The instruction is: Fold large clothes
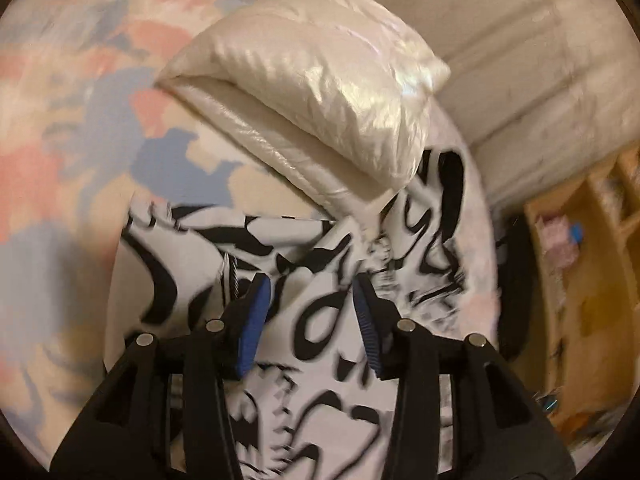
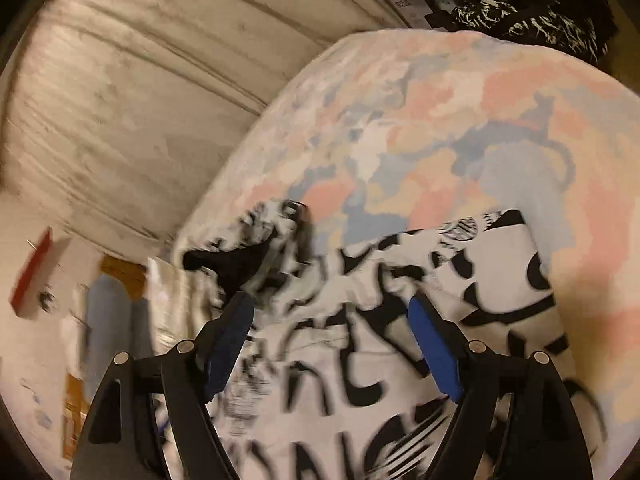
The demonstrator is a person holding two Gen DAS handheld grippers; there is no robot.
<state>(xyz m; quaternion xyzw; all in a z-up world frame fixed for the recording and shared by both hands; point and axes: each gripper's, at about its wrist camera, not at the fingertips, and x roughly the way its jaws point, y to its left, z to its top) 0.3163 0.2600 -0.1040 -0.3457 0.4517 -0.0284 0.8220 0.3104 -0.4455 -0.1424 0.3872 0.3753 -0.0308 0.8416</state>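
A white garment with black graffiti print [image 1: 316, 344] lies spread on a bed with a pastel pink, blue and cream cover [image 1: 60, 128]. It also shows in the right wrist view [image 2: 360, 380], bunched at its far left edge. My left gripper [image 1: 310, 280] hovers just over the garment, jaws open, nothing between the blue pads. My right gripper [image 2: 330, 300] is over the garment too, jaws wide open and empty. Both views are motion-blurred.
A shiny cream pillow [image 1: 312, 80] lies on the bed just beyond the garment. A pale wall [image 2: 132, 92] runs beside the bed. A wooden shelf [image 1: 592, 264] stands at the right. Dark patterned clothes [image 2: 532, 20] lie past the bed's far end.
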